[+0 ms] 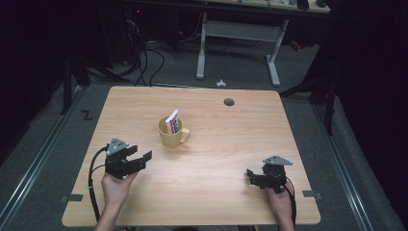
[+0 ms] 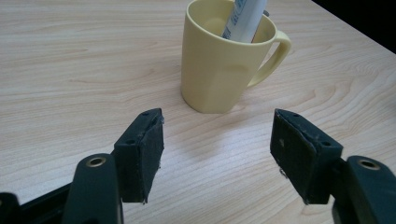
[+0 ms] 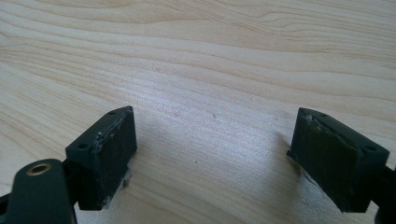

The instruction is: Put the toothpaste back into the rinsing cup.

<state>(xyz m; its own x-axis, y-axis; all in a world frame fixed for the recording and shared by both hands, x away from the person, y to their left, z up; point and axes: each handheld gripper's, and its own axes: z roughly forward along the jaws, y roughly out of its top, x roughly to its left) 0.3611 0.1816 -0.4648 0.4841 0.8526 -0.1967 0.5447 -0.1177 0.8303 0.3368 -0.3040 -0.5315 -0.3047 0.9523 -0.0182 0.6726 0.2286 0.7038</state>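
**A:** Looking at the packet [image 1: 172, 121] first since you asked about labels. It's a flat white thing with blue and a bit of red print, standing upright in the yellow mug [image 1: 170, 136] and poking out over the rim. Way too small and blurry in the high view to read any brand. The left gripper view catches its lower part [image 2: 243, 18] with some blue lettering, still not legible.

**B:** ok, so where's the mug vs the grippers, left to right?

**A:** Left gripper [image 1: 139, 158] sits on the near-left part of the wooden table [image 1: 231, 144], held in the person's left hand [image 1: 116, 186]. Its jaws are spread wide, nothing between them. The mug is up and to the right of it, near but not touching. In the left gripper view the mug [image 2: 219, 70] stands just past the jaw tips, roughly centred on the gap, handle sticking out to the right in that view.

**B:** and the mug on the table overall?

**A:** Roughly mid-table, a little left of centre, upright, handle toward the right in the high view.

**B:** right side?

**A:** Right gripper [image 1: 250, 174] is at the near-right, in the right hand [image 1: 281, 198], well apart from the mug. Its own view shows both jaws spread far apart over bare wood [image 3: 210, 70], pinching nothing. There's also a small dark round hole [image 1: 229, 102] in the tabletop toward the far edge, right of the mug.
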